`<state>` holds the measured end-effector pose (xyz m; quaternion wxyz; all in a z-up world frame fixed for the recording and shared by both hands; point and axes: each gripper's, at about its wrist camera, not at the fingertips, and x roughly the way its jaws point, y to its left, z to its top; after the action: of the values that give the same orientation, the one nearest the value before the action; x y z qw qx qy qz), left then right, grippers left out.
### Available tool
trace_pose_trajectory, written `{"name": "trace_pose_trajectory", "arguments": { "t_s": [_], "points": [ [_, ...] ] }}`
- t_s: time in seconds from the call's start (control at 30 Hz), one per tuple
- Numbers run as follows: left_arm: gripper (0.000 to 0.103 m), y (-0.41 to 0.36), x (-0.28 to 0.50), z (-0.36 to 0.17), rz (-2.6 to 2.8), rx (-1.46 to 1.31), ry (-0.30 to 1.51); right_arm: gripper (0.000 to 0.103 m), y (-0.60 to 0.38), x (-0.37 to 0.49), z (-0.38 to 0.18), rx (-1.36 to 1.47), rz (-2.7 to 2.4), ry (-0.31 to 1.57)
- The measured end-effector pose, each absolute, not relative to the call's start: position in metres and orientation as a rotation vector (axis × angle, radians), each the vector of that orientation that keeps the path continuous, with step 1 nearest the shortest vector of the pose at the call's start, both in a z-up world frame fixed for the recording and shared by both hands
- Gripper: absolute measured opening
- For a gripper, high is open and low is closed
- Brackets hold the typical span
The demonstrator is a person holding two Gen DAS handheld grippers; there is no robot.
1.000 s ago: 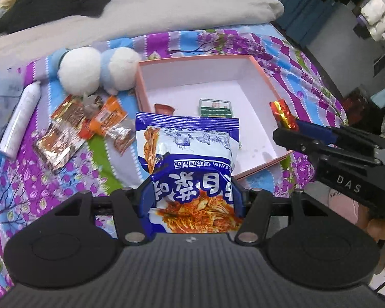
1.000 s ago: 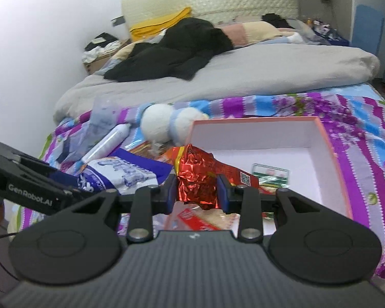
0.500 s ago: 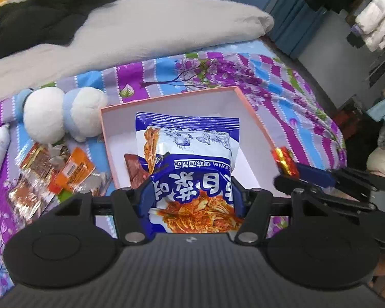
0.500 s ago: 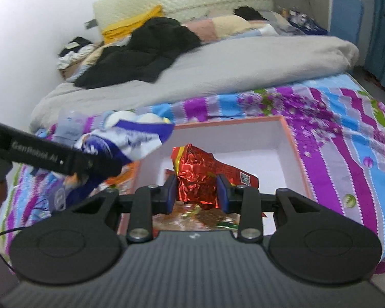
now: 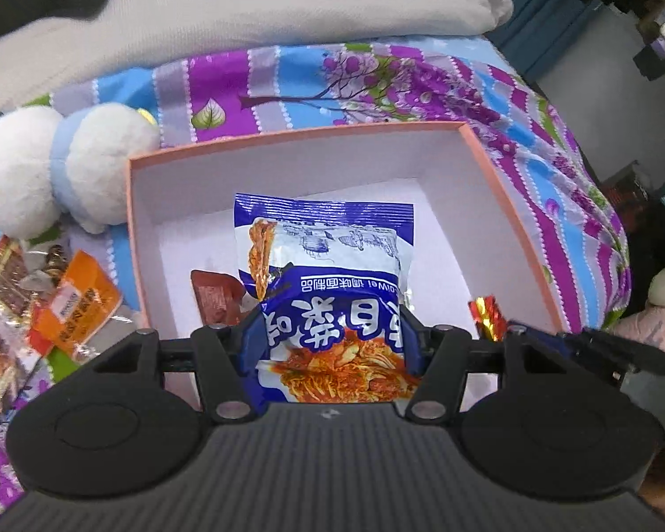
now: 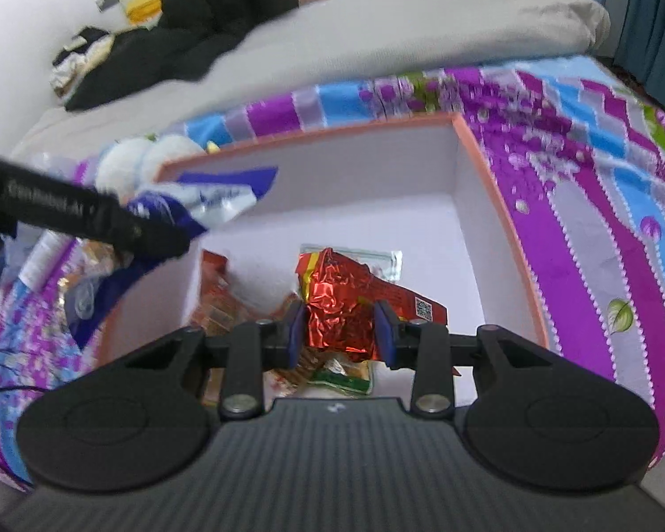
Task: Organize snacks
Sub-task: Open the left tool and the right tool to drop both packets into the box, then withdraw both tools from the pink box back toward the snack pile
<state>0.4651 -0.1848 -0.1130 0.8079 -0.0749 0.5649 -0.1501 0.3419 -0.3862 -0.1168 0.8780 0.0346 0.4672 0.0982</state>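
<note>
Left wrist view: blue noodle packet (image 5: pixel 328 292) clenched in the left claw (image 5: pixel 332 341) above the pink box (image 5: pixel 297 137); right claw (image 6: pixel 339 332) grips a red foil snack (image 6: pixel 341 306) there. Several packets (image 5: pixel 73 310) remain on the bed.

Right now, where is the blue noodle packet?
The blue noodle packet is clamped in the left gripper, held over the pink box, at centre of the left wrist view, with the white plush toy off to its left.
</note>
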Motion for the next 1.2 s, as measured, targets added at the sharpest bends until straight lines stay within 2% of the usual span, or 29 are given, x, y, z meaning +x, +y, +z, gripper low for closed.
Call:
{"name": "trace_pose_trajectory", "arguments": {
  "t_s": [0.1, 0.2, 0.23, 0.27, 0.33, 0.7, 0.97, 1.2],
  "points": [
    [0.065, -0.191, 0.469, -0.129, -0.327, -0.137, 1.223, 0.039, -0.391, 0.346, -0.134, 0.095, 0.197, 1.007],
    [0.068, -0.195, 0.468, -0.137, -0.325, -0.133, 1.237, 0.044, -0.397, 0.346, -0.143, 0.120, 0.176, 1.026],
    [0.079, -0.197, 0.468, -0.139, -0.333, -0.131, 1.253, 0.048, -0.398, 0.345, -0.144, 0.112, 0.165, 1.029],
    [0.082, -0.201, 0.469, -0.142, -0.365, -0.119, 1.284, 0.056, -0.398, 0.344, -0.145, 0.100, 0.156, 1.028],
    [0.082, -0.206, 0.466, -0.139, -0.351, -0.058, 1.276, 0.063, -0.400, 0.341, -0.144, 0.094, 0.125, 1.022],
    [0.082, -0.189, 0.420, -0.073, -0.334, -0.085, 1.147, 0.062, -0.406, 0.307, -0.099, 0.150, 0.141, 0.924],
    [0.082, -0.148, 0.355, -0.011, -0.302, -0.130, 1.035, 0.062, -0.386, 0.275, -0.052, 0.162, 0.160, 0.801],
    [0.082, -0.112, 0.296, 0.020, -0.257, -0.116, 0.968, 0.062, -0.353, 0.236, -0.021, 0.155, 0.213, 0.724]
  ]
}}
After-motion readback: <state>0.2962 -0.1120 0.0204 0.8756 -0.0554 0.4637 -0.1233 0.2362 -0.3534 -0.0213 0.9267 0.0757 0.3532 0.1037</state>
